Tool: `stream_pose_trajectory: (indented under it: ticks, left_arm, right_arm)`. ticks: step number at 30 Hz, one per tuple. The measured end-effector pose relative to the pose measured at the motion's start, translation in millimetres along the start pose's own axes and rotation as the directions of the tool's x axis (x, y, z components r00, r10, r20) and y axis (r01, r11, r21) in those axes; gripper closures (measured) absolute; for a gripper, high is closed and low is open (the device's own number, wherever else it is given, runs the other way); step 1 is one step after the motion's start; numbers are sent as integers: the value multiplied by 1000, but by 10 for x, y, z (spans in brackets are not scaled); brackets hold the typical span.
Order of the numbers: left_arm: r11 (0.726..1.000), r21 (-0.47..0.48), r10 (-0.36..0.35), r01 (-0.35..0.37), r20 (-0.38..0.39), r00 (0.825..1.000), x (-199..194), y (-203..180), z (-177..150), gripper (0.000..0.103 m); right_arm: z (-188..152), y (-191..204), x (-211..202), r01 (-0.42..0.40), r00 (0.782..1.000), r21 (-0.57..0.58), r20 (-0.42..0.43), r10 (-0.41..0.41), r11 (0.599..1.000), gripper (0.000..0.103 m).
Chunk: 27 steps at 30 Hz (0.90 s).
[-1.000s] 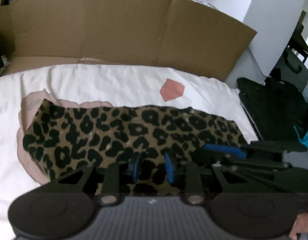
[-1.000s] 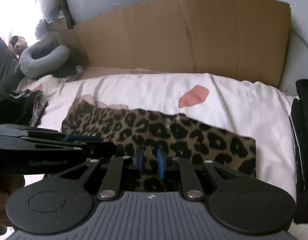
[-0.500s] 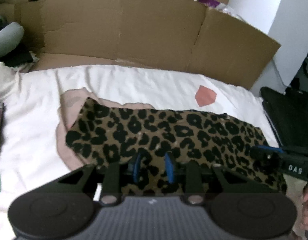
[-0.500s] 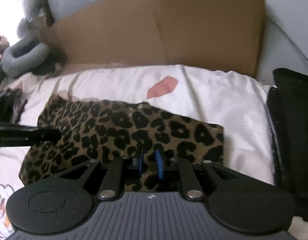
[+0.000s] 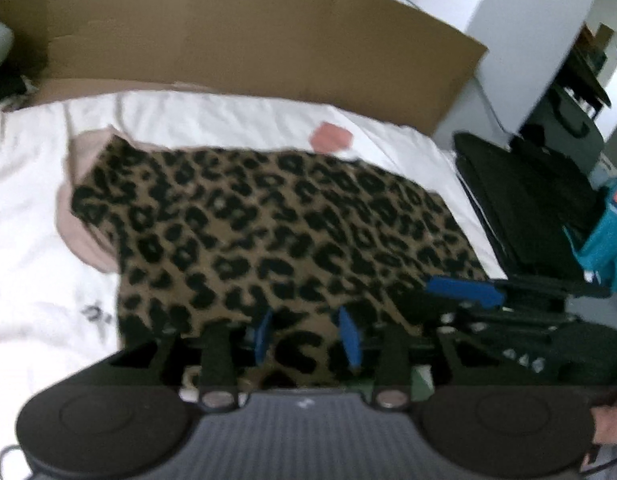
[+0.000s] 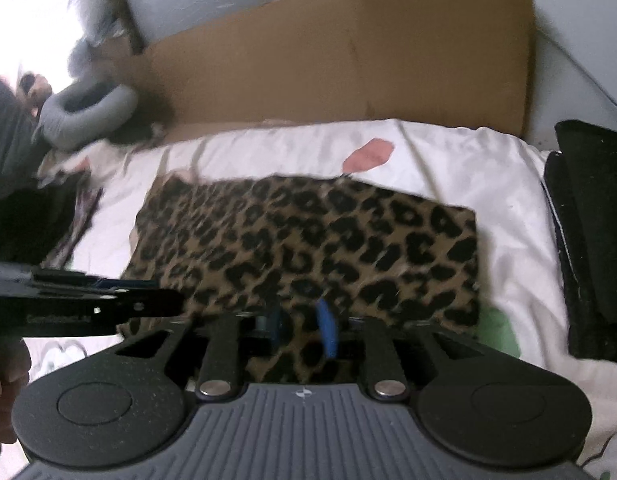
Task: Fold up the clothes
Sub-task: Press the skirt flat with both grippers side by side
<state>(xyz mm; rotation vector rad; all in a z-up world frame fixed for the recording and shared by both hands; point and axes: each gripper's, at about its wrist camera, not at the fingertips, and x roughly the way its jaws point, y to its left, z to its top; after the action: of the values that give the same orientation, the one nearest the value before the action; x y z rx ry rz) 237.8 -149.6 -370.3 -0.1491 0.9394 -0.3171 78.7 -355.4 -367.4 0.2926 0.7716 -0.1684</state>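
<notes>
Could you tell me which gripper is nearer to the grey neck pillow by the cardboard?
Left. The left gripper sits on the pillow's side of the leopard-print garment; the right gripper is further over, away from the grey neck pillow.

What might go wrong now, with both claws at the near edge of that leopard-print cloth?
The leopard-print garment sits between each gripper's blue fingers, which look parted; a loose hold could drop the edge mid-fold. The left gripper and right gripper work close together and could bump. A pink garment underneath might drag along.
</notes>
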Motion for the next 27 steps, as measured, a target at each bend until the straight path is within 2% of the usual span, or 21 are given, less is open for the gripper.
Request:
stream_pose_trajectory:
  ticks: [4,8,15,20,27]
  left_arm:
    - [998,57,13,-12,-5,1000,100,-83,-80,56]
    - [989,126,76,-74,-13,997,191,-67,-109,57]
    - [986,116,123,-123,3,992,-9,63,-80,57]
    - [997,41,68,-69,7,998,-183,61,-94,53]
    - [997,72,20,-20,-1,1000,-79,-163,-161,50]
  right_arm:
    - [-130,90,56,28,999,-54,-13,-29,998,65]
    - [-198,5,122,74,997,-63,-32,-76,995,65]
    - [-244,-144,-8,129,991,-51,-23,-130,990,65]
    - [-243,-22,-195,100,995,-78,1,-100,992,65]
    - [-287,194,-172,38,999,-109,-14,-40,993,65]
